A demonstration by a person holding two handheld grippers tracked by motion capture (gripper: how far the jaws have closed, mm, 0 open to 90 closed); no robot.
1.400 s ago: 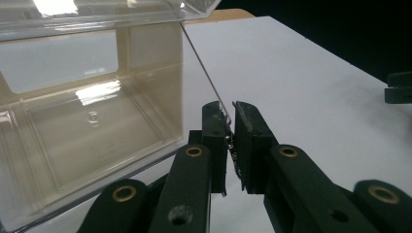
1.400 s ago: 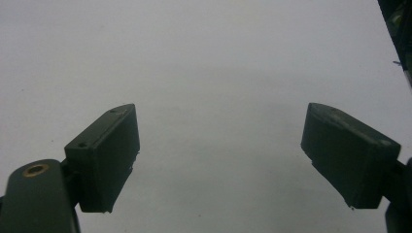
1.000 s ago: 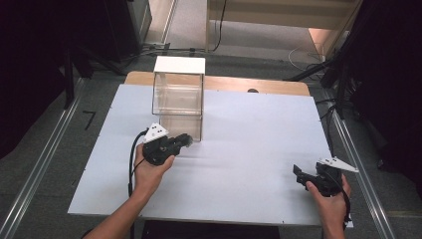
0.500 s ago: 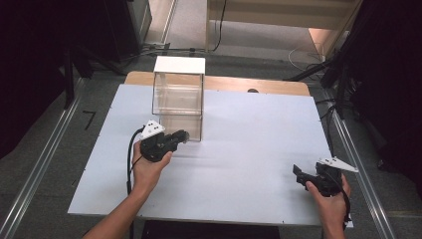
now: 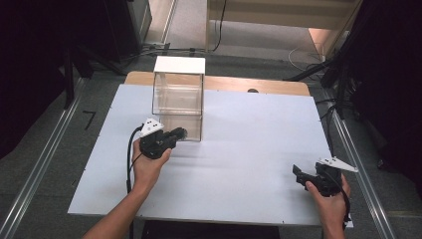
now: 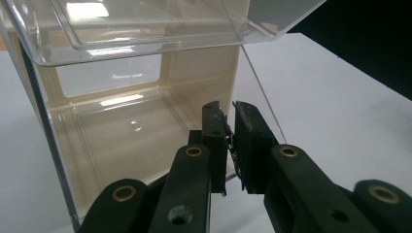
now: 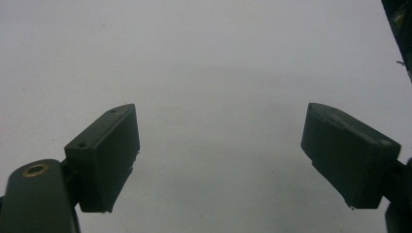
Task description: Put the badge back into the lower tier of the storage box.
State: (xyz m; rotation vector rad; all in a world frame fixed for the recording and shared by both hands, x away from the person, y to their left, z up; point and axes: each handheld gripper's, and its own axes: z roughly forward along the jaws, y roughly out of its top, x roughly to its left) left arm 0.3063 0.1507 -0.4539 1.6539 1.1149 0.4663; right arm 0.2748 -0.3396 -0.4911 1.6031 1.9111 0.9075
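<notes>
Left tool (image 6: 229,127) clenched on the clear box's (image 5: 178,99) thin front panel; right tool (image 7: 221,155) released.

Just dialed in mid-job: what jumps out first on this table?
The clear plastic box with a white top stands toward the far left of the white table. The left gripper has its jaws pinched on the box's thin transparent front panel at its lower edge. The right gripper sits open over bare table at the near right.

The left gripper (image 5: 178,133) has been carried slightly to the left and farther up the table, and its closed jaws have been brought against the near lower edge of the clear box (image 5: 178,99).
</notes>
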